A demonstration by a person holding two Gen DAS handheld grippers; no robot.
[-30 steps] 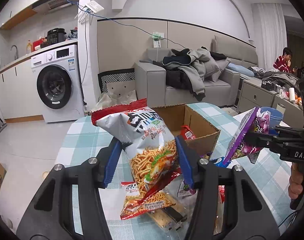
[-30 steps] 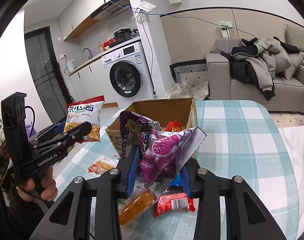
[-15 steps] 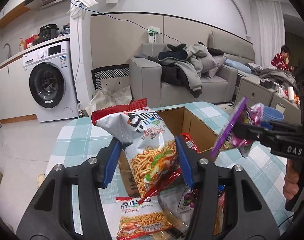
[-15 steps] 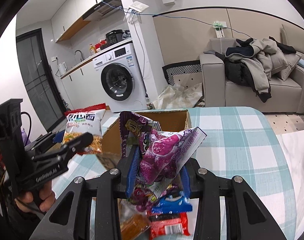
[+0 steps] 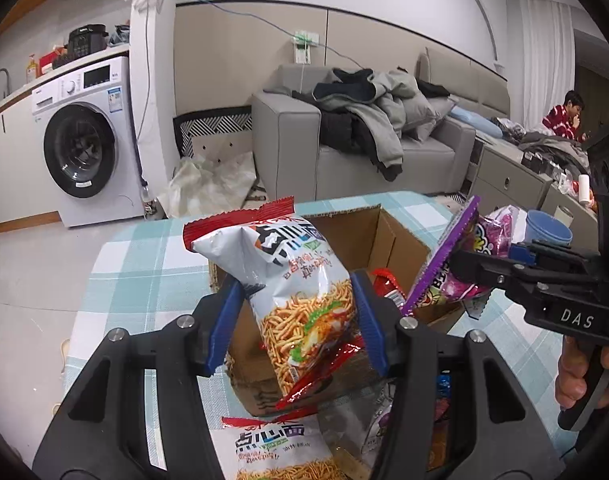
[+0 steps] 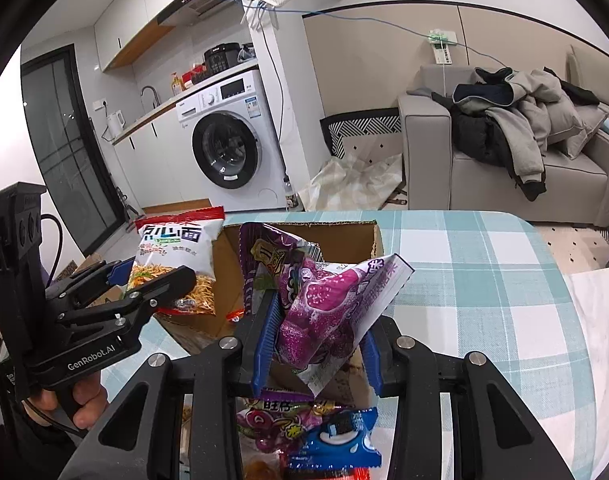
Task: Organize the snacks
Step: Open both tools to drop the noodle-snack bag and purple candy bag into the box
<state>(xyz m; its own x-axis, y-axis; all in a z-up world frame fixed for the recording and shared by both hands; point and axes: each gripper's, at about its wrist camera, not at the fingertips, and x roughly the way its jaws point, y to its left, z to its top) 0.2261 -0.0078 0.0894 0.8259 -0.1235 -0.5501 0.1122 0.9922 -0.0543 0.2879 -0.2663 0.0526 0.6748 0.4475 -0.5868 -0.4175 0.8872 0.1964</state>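
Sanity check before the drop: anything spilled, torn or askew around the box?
Nothing spilled or torn. Cardboard box sits upright and open. Loose packets, including a blue cookie pack, lie jumbled on the table.

Both grippers were matte black with blue ribbed pads on the inner faces of their 2 fingers. On the left gripper [image 5: 294,316], silver round screws sat just behind the fingers. The right gripper [image 5: 470,270] bore white "DAS" lettering behind its fingers; the left's side read "GenRobot.AI", a black cable trailing behind.
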